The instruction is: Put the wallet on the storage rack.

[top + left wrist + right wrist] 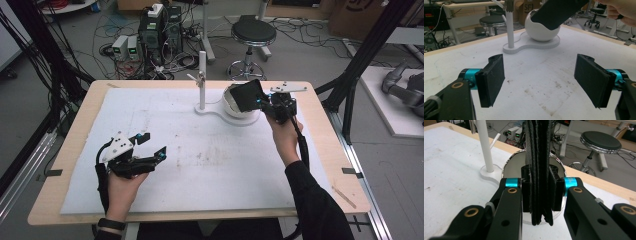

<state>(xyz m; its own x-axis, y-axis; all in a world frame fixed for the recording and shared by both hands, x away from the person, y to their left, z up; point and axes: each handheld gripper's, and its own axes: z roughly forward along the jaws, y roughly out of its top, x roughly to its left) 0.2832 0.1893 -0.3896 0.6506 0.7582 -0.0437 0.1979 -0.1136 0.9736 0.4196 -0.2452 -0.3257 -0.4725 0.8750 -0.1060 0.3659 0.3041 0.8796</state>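
- Black jaws of the right gripper [541, 195] clamp a flat black wallet [246, 95], held over the white bowl [541, 31].
- Left gripper [150, 145] hovers with jaws wide, empty.
- White mat [200, 160] is stained; a stool [252, 35] and cables lie beyond.

A lab: power supplies [126, 47], tangled floor cables [107, 22], rolling stool [253, 33].

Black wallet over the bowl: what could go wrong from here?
1. The right gripper clamps the black wallet at one end only, tilted over the white bowl; it could slip or swing.
2. It could catch the bowl's rim or the white post close beside it.
3. The left gripper is open and far away, no support.
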